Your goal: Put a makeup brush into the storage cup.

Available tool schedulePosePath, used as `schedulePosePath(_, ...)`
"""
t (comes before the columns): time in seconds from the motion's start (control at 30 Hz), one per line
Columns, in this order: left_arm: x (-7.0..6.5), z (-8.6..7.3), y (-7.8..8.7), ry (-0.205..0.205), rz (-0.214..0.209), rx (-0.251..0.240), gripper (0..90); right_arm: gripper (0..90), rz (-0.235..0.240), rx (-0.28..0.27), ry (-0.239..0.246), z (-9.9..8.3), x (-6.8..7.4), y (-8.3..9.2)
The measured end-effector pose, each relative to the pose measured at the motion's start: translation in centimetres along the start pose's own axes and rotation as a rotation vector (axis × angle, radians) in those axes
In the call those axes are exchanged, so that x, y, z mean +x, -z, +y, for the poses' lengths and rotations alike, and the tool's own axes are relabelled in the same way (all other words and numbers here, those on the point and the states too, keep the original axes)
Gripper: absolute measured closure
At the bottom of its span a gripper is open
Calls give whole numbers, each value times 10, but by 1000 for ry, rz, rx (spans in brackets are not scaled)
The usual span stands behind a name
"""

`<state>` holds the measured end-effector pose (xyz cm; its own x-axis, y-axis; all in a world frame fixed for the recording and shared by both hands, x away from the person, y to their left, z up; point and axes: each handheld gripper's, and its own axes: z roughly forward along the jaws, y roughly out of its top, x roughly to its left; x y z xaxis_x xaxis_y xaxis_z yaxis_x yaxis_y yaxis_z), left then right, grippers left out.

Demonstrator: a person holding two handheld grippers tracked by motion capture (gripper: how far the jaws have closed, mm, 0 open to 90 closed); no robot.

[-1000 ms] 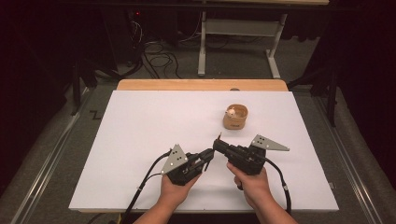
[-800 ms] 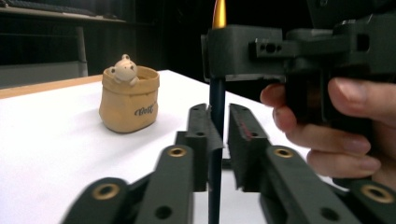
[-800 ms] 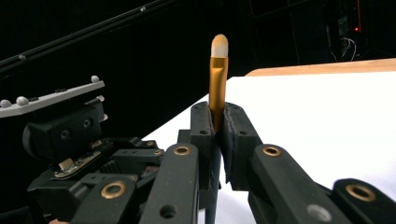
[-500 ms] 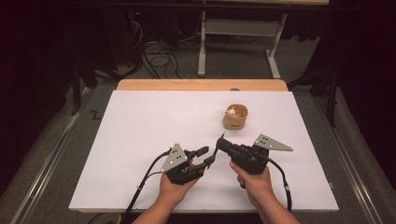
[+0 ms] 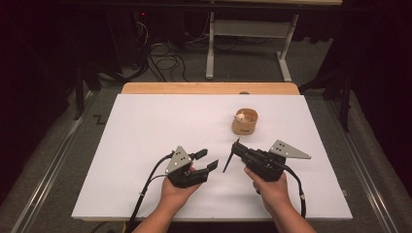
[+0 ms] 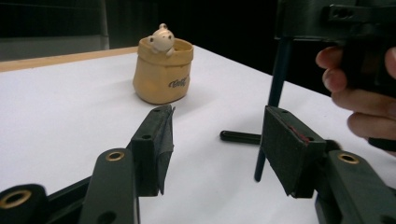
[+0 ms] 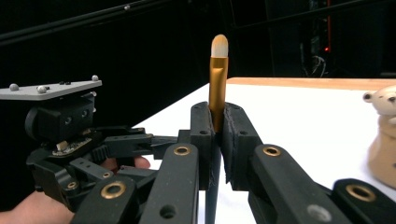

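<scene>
Brush (image 7: 218,84) stays clenched in my right gripper (image 7: 218,140) near the table's (image 5: 145,126) front edge; my left gripper (image 6: 215,149) has just been opening, released.

Left tool (image 5: 208,160): black, brass-ringed jaw links, grey three-cornered plate with small studs, black cable.
Right tool (image 5: 232,154): black, similar plate.
Forearms: apparently sleeveless.

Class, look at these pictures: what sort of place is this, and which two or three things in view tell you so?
Probably a lab or recording workspace, not a home: a white table set in a dark room, loose cables on the floor behind it, and hand-held grippers with marker plates, like the left gripper.
</scene>
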<state>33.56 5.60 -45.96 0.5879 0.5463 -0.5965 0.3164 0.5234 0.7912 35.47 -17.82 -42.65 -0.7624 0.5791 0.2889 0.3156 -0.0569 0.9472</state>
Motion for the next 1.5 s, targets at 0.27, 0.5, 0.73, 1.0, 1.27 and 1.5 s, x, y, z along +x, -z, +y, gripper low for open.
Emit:
schedulePosePath(0.27,15,4,2,5,49,24,372,849,-51,-6,67,2,-4,8)
schedulePosePath(0.5,22,6,1,-4,90,17,268,849,-87,-18,115,6,-9,19)
schedulePosePath(0.73,26,8,1,-27,135,16,164,849,-115,-40,146,10,-14,31)
schedulePosePath(1.0,33,15,5,-55,176,9,82,849,-150,-63,148,15,-21,44)
schedulePosePath(1.27,38,28,11,-67,214,-7,61,849,-183,-89,138,18,-32,53)
schedulePosePath(1.5,45,47,31,-104,254,-21,58,849,-220,-101,142,20,-40,60)
